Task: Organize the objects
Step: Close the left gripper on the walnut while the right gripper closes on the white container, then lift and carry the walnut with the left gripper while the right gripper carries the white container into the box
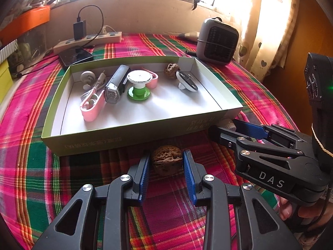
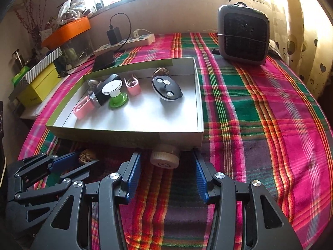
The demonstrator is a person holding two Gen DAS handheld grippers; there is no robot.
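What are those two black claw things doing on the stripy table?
A person is tidying small things into the shallow green cardboard box with the white inside. The left gripper has its blue pads on either side of a wrinkly brown walnut lying on the pink and green plaid cloth just in front of the box. The right gripper is open around a round beige ridged cap by the box's near corner. Neither is lifted yet. Another walnut already lies inside the box.
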